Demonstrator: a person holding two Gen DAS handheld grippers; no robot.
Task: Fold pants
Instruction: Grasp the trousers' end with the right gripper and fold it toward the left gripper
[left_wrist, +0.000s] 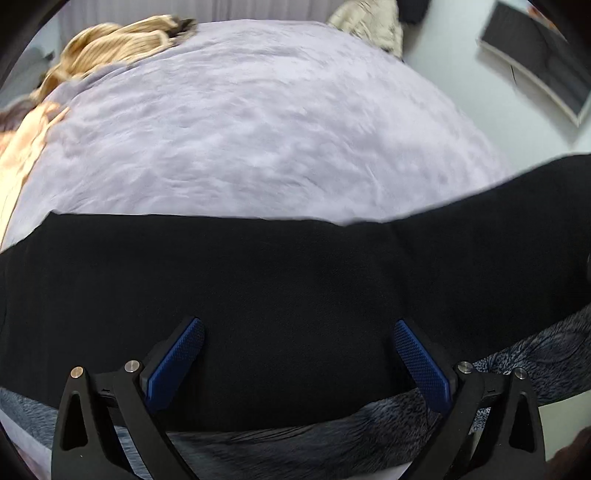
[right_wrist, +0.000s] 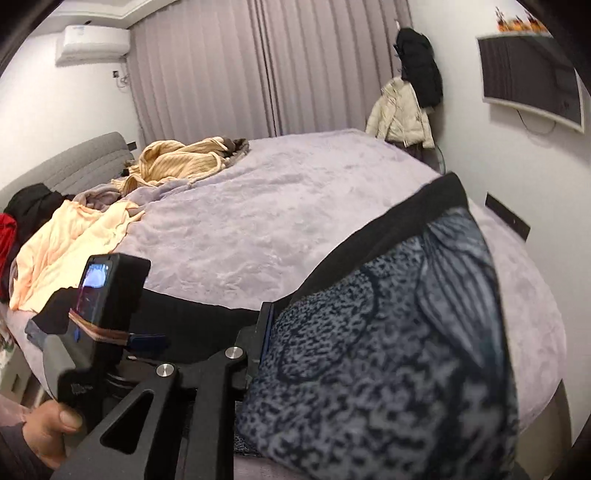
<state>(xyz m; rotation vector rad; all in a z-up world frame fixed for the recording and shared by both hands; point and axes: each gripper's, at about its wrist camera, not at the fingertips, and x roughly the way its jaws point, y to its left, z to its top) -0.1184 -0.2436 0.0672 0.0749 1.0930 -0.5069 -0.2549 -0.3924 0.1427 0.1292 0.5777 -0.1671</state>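
One bed (right_wrist: 295, 206) carries everything, its lilac cover spread flat, which gives a broad bare middle to fold on. The one pair of pants (left_wrist: 280, 280), black outside with a grey fleecy lining (right_wrist: 369, 350), lies as a long band along the bed's near edge, within reach of both grippers and apart from the other laundry. In the right wrist view a large flap of the pants stands up with the lining facing the camera, so I judge the right gripper (right_wrist: 266, 332) is lifting that end to turn it over; only one of its fingers shows, pressed against the cloth, and whether it is clamped I cannot tell. The left gripper (left_wrist: 299, 354) hovers over the middle of the band with its two blue pads (left_wrist: 177, 358) spread wide and nothing between them, probably poised to pin or take the cloth. Other clothes sit pushed toward the far left corner and left edge, likely waiting their turn: one striped yellow garment (right_wrist: 181, 162), one pale peach one (right_wrist: 70, 243), one dark heap with one red piece (right_wrist: 7, 236). Two jackets (right_wrist: 402, 114) hang off the far right corner.
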